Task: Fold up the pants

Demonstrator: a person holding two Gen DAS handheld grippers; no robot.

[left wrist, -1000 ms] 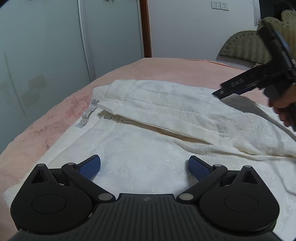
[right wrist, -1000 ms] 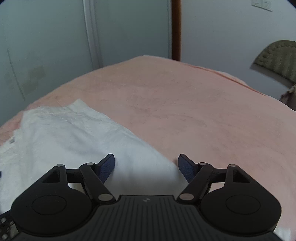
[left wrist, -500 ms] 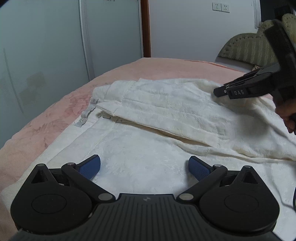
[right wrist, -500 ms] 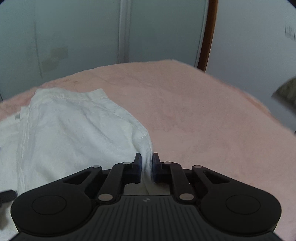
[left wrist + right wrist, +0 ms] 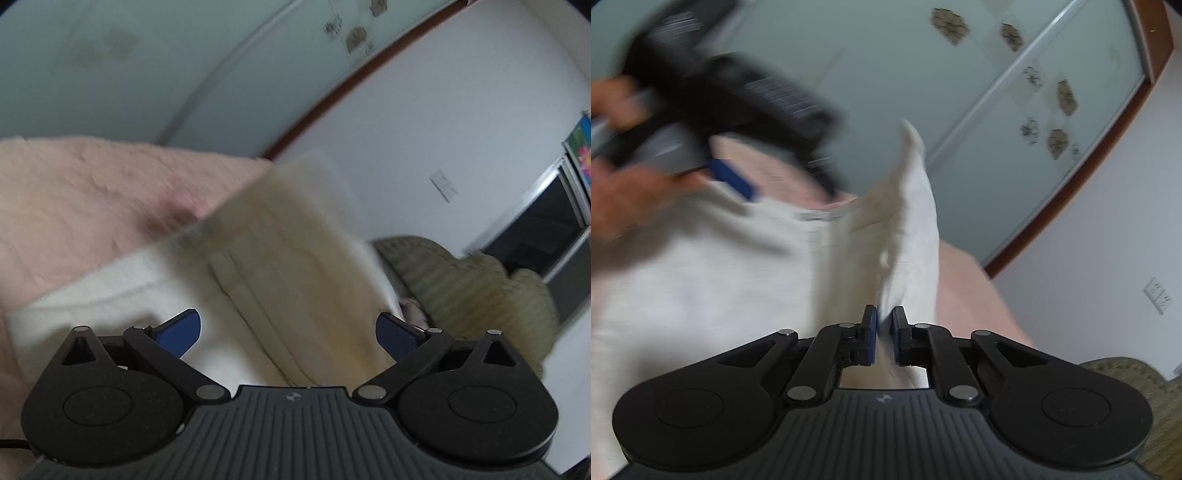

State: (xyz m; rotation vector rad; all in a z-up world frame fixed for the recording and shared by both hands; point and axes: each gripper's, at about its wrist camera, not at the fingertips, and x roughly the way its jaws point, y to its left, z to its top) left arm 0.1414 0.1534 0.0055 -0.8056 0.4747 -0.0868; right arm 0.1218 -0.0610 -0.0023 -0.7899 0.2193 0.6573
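Right gripper (image 5: 884,339): jaws pinched on a raised fold of the white pants (image 5: 908,236).
Left gripper (image 5: 288,332): blue pads spread wide, holding nothing.
Pants: draped over the pink bedspread (image 5: 81,206), blurred.
Background: olive headboard (image 5: 472,288), frosted sliding doors (image 5: 923,74).

Looks like a bedroom in someone's home. There's a bed with a fuzzy pink blanket (image 5: 85,206), a padded olive headboard (image 5: 476,288), frosted sliding wardrobe doors (image 5: 1015,85) with a little flower pattern, a brown wood door frame (image 5: 1082,177), and a wall socket (image 5: 1158,295) on the white wall.
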